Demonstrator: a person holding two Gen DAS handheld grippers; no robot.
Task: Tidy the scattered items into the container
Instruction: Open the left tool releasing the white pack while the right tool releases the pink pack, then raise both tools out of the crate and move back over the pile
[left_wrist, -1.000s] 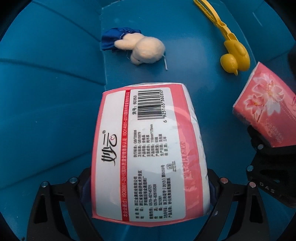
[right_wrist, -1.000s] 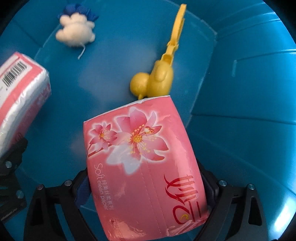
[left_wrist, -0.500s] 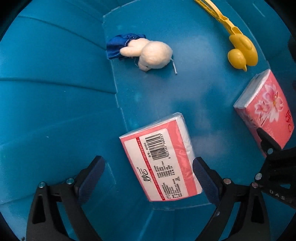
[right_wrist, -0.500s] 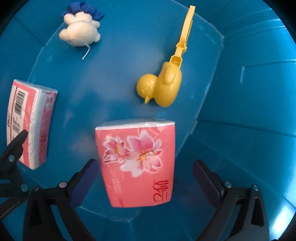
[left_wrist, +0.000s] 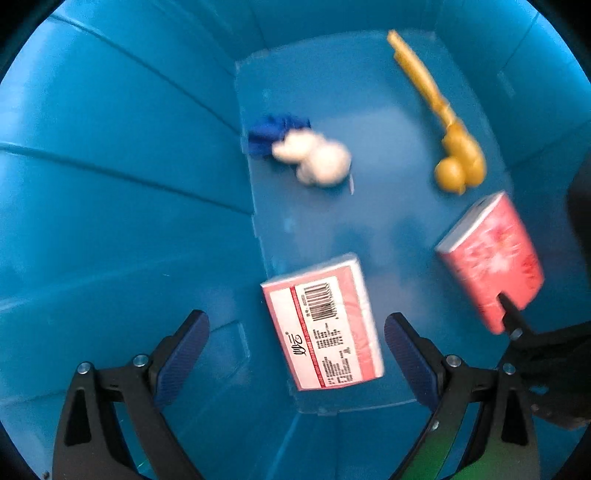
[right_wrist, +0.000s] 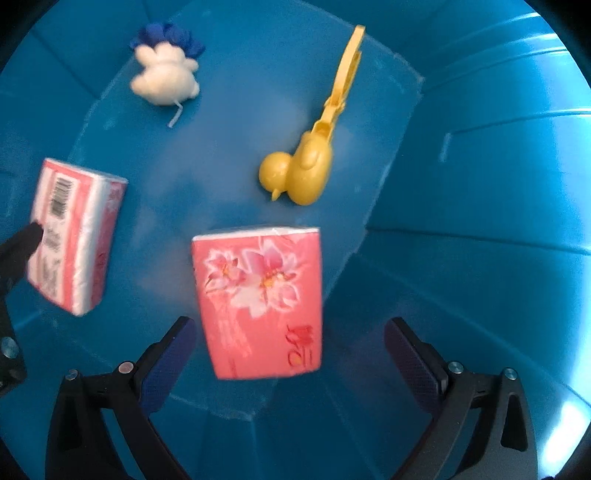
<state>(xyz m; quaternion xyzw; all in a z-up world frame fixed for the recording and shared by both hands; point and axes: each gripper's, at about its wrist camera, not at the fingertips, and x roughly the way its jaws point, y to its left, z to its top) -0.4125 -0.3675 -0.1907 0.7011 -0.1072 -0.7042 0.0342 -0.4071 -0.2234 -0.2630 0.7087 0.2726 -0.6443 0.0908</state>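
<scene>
Now | tissue pack (left_wrist: 323, 320): pink-white, barcode up | bin (left_wrist: 129, 184): blue

Blue plastic all around, ribbed sloping walls (left_wrist: 122, 192), flat scuffed floor panel (right_wrist: 236, 122), bright glare low on the right wall (right_wrist: 569, 417)

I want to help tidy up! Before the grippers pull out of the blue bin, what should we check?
1. Left gripper open: ok.
2. Right gripper open: ok.
3. Barcode tissue pack lying on the blue bin floor, free of the pads: ok.
4. Flower tissue pack on the floor, free of the pads: ok.
5. Yellow duck clip and plush toy inside: ok.
6. Nothing left outside the bin: cannot tell.
</scene>
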